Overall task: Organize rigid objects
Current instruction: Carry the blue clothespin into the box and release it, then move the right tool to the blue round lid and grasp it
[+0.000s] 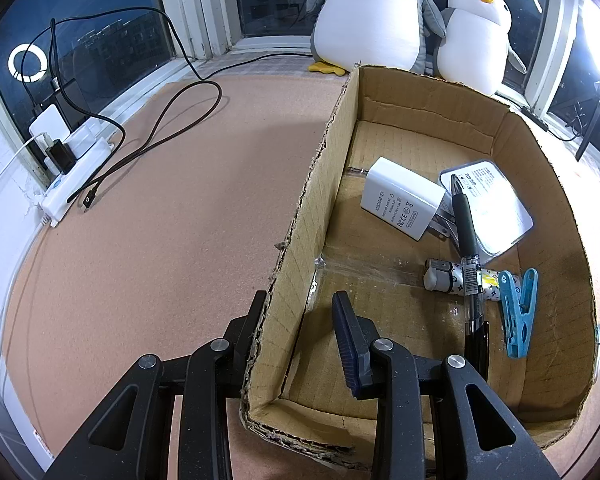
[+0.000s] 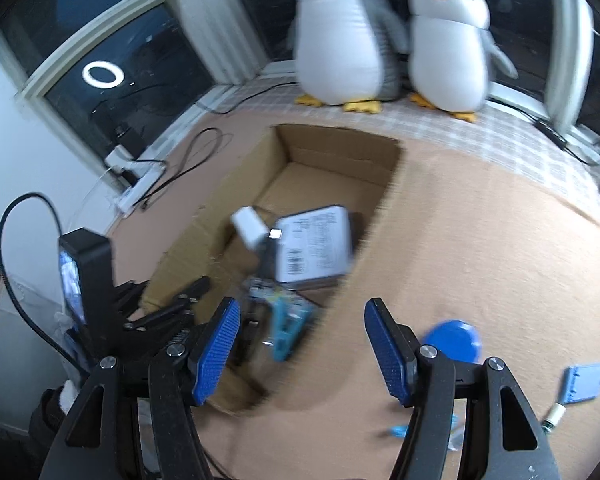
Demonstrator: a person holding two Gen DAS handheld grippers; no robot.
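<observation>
The open cardboard box point(image 1: 432, 104) holds a white power adapter point(image 1: 400, 200), a clear labelled case point(image 1: 488, 204), a black pen point(image 1: 470, 256), a small patterned tube point(image 1: 446, 276) and a blue clothespin point(image 1: 518, 312). My left gripper point(image 1: 300, 304) is shut on the box's left wall, one finger outside and one inside. In the blurred right wrist view my right gripper point(image 2: 302, 306) hangs open and empty above the box's point(image 2: 340, 152) near right edge, over the clothespin point(image 2: 288, 324). The adapter point(image 2: 250, 226) and case point(image 2: 316, 244) lie beyond.
On the mat right of the box lie a blue round lid point(image 2: 456, 340), a blue card point(image 2: 584, 382) and a small capped cylinder point(image 2: 554, 416). Two plush penguins point(image 1: 368, 16) stand at the window behind. A power strip point(image 1: 76, 172) with cables sits far left.
</observation>
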